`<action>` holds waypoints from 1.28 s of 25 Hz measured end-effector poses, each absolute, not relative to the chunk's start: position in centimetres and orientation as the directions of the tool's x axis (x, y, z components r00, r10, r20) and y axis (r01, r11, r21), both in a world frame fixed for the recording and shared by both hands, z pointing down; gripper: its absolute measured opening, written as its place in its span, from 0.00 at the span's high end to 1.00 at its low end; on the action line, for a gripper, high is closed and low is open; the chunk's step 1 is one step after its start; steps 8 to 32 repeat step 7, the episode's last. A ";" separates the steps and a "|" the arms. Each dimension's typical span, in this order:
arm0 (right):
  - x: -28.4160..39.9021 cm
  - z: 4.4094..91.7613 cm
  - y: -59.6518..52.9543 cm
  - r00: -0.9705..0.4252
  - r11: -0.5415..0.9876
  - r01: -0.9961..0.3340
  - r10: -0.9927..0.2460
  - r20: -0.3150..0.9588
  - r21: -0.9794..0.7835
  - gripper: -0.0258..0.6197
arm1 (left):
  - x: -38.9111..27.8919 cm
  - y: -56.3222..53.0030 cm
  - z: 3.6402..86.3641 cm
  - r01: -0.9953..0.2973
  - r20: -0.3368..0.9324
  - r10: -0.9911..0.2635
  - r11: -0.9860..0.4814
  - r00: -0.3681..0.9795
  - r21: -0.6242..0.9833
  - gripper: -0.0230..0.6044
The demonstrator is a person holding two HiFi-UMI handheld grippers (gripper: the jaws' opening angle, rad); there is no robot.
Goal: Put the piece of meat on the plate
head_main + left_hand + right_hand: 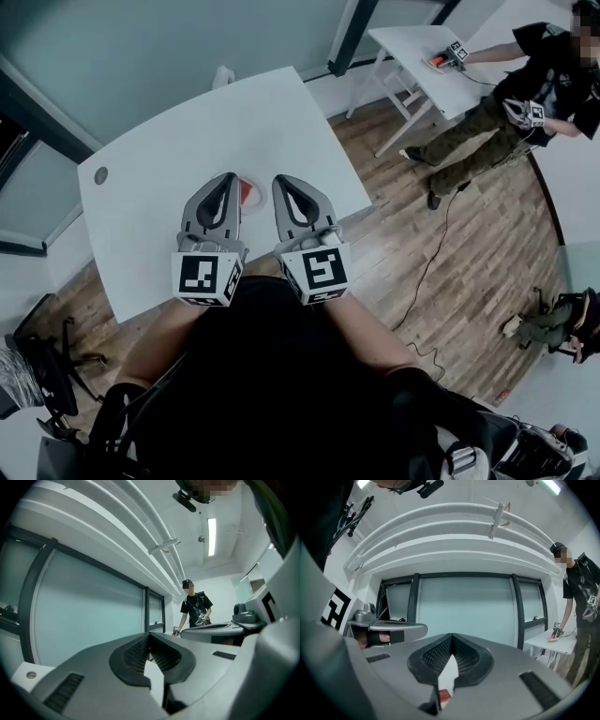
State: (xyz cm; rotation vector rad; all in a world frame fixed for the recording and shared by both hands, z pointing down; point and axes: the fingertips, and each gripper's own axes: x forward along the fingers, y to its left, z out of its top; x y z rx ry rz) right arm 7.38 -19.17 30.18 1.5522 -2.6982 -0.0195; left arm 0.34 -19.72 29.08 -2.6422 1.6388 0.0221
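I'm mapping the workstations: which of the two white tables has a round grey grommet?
The large near table: the grommet is by its left corner. The small far table shows none.

The desk [159, 159] lies open across its left and far parts. In the way are a small white container [222, 76] at the far edge and a red thing [246, 193], possibly the meat, half hidden between the left hand-held gripper [228, 178] and the right hand-held gripper [288, 181].

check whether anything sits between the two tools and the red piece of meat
Nothing visible does. The red piece of meat shows in the gap between the grey left tool and the grey right tool, both shut and empty, over the white table.
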 end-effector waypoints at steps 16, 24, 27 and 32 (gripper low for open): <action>8.2 30.9 -18.3 -0.516 0.516 -0.856 -0.856 0.026 0.025 0.96 | 1.7 -18.9 30.5 -0.900 0.003 -0.900 -0.435 0.435 -0.016 0.96; 8.2 30.9 -18.3 -0.516 0.516 -0.856 -0.856 0.026 0.025 0.96 | 1.7 -18.9 30.5 -0.900 0.003 -0.900 -0.435 0.435 -0.016 0.96; 8.2 30.9 -18.3 -0.516 0.516 -0.856 -0.856 0.026 0.025 0.96 | 1.7 -18.9 30.5 -0.900 0.003 -0.900 -0.435 0.435 -0.016 0.96; 8.2 30.9 -18.3 -0.516 0.516 -0.856 -0.856 0.026 0.025 0.96 | 1.7 -18.9 30.5 -0.900 0.003 -0.900 -0.435 0.435 -0.016 0.96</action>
